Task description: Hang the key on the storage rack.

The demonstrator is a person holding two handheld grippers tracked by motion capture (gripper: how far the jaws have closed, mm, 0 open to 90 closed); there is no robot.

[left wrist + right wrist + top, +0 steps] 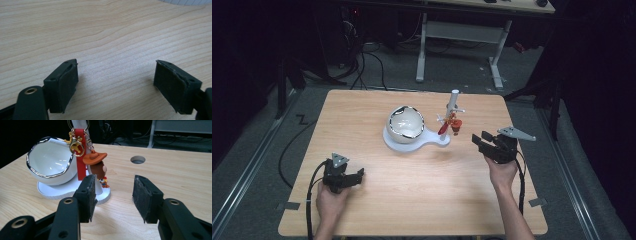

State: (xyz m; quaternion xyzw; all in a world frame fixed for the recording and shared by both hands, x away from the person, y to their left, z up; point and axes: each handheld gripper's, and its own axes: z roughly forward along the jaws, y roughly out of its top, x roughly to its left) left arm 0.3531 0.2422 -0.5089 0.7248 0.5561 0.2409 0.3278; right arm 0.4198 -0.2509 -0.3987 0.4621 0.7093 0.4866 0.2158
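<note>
A white stand (pixel 416 140) (pixel 62 190) sits mid-table, carrying a white bowl with a silver rim (pixel 406 122) (pixel 48 162) and a white post (pixel 453 106). A keychain hangs from the post: a red strap (pixel 80 157) on a gold clasp and a small cowboy figure with an orange hat (pixel 455 124) (pixel 98 167). My right gripper (pixel 482 138) (pixel 113 195) is open, held just right of the stand and pointing at the figure, nothing between its jaws. My left gripper (pixel 357 176) (pixel 115 82) rests low at the table's near left, open over bare wood.
The wooden table (pixel 422 200) has a round cable hole (pixel 137 159) behind the stand. Beyond the far edge are a desk frame (pixel 462 35) and cables (pixel 367 60) on the grey floor. Cables trail from both grippers off the near edge.
</note>
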